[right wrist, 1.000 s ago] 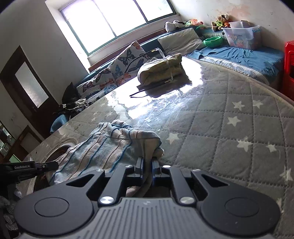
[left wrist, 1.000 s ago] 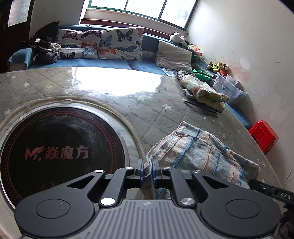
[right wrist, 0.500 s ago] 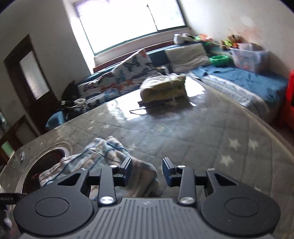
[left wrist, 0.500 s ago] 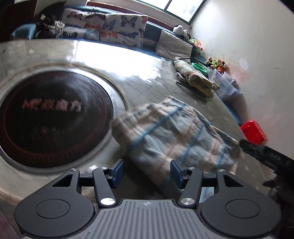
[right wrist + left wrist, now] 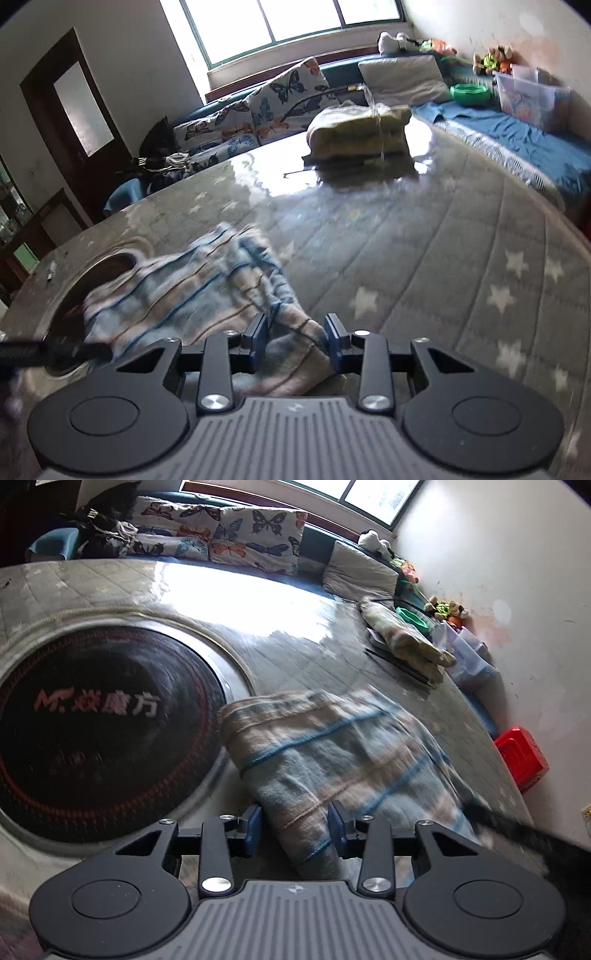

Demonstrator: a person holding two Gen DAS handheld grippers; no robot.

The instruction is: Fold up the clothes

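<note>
A blue, beige and white striped cloth [image 5: 332, 746] lies folded on the quilted table, its left edge over the rim of the black round plate [image 5: 92, 720]. My left gripper [image 5: 295, 827] is at the cloth's near edge; its jaws are closing with the cloth between them, and a thin gap shows at the pads. My right gripper [image 5: 295, 343] is at the cloth's [image 5: 184, 295] other near corner, jaws also closing, with that corner between them. Each view shows the other gripper as a dark blurred bar [image 5: 517, 834] [image 5: 48, 350].
The round table [image 5: 461, 258] has a grey star-quilted cover under a shiny sheet. A folded pile of clothes [image 5: 358, 133] sits at its far side. Beyond are a bench with butterfly cushions [image 5: 221, 542], a clear plastic box [image 5: 528, 92] and a red stool [image 5: 521, 757].
Both grippers were shut on bunched cloth edges a second ago. They let go and opened, and the cloth dropped into a flat fold. Their jaws now stand narrower around its near edge.
</note>
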